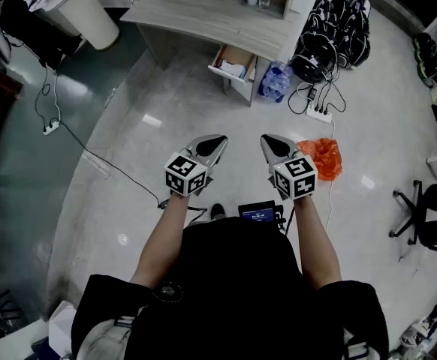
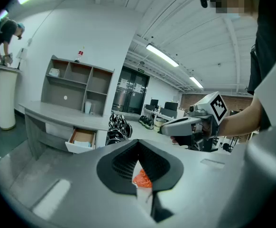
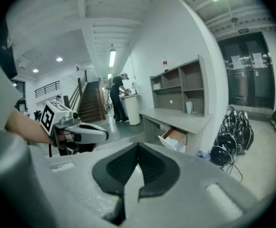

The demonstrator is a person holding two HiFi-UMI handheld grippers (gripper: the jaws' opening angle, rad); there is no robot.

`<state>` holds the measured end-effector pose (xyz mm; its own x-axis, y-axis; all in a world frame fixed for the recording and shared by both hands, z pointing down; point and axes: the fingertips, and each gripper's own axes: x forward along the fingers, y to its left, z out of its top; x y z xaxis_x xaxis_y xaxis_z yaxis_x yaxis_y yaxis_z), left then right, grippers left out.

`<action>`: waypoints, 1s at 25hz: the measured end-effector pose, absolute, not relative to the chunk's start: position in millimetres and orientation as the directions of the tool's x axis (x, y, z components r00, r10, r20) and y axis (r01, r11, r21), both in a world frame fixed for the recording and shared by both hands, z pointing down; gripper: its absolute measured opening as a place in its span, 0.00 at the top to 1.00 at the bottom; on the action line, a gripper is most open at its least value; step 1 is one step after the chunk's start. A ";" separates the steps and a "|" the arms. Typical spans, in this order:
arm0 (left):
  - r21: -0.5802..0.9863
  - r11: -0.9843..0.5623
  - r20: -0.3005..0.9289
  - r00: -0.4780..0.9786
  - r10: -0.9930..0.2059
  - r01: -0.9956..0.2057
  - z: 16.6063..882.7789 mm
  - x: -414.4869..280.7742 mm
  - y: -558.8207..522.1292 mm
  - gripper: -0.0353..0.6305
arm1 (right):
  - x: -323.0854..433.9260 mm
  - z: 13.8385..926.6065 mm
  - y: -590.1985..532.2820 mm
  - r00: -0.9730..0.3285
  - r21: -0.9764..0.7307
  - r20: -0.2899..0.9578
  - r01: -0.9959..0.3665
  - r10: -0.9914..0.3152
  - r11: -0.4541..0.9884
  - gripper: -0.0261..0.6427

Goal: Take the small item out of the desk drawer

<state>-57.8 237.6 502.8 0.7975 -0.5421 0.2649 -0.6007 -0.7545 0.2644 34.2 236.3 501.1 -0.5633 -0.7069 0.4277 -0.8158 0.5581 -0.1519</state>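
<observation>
The grey desk (image 1: 203,12) stands across the floor at the far side, well ahead of me. Its drawer (image 1: 234,65) is pulled open and some pale small things (image 1: 233,70) lie in it, too small to tell apart. Both grippers are held side by side in front of my body, far from the desk. My left gripper (image 1: 217,142) has its jaws together with nothing between them. My right gripper (image 1: 267,142) is likewise shut and empty. The open drawer (image 2: 82,139) shows ahead in the left gripper view, and the drawer (image 3: 175,139) shows again in the right gripper view.
An orange bag (image 1: 322,158) lies on the floor just right of my right gripper. Black bags (image 1: 331,32), a blue plastic bag (image 1: 277,81) and a power strip (image 1: 320,111) sit right of the desk. A white bin (image 1: 87,13) stands at the left, an office chair (image 1: 429,216) at the right.
</observation>
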 end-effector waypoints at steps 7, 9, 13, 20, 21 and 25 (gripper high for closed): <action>0.271 -0.751 0.260 0.797 -0.546 -0.603 501.2 -54.5 244.2 0.94 | 39.3 498.8 244.0 -0.570 -0.158 0.423 -0.812 -0.704 0.563 0.96; 0.272 -0.751 0.258 0.798 -0.545 -0.601 501.0 -53.3 245.5 0.94 | 39.7 498.8 245.4 -0.571 -0.157 0.423 -0.811 -0.703 0.564 0.96; 0.285 -0.746 0.252 0.798 -0.548 -0.602 501.5 -53.6 247.9 0.94 | 40.4 500.0 248.1 -0.570 -0.156 0.426 -0.812 -0.703 0.563 0.96; 0.342 -0.717 0.220 0.793 -0.567 -0.607 499.1 -57.7 249.8 0.94 | 37.3 496.5 252.4 -0.585 -0.138 0.412 -0.798 -0.699 0.587 0.96; 0.342 -0.715 0.222 0.792 -0.569 -0.609 499.9 -58.3 250.8 0.94 | 36.7 496.3 252.9 -0.587 -0.142 0.410 -0.797 -0.698 0.587 0.96; 0.329 -0.713 0.237 0.785 -0.572 -0.619 502.2 -56.7 256.0 0.94 | 39.1 495.8 255.2 -0.595 -0.153 0.406 -0.792 -0.693 0.591 0.96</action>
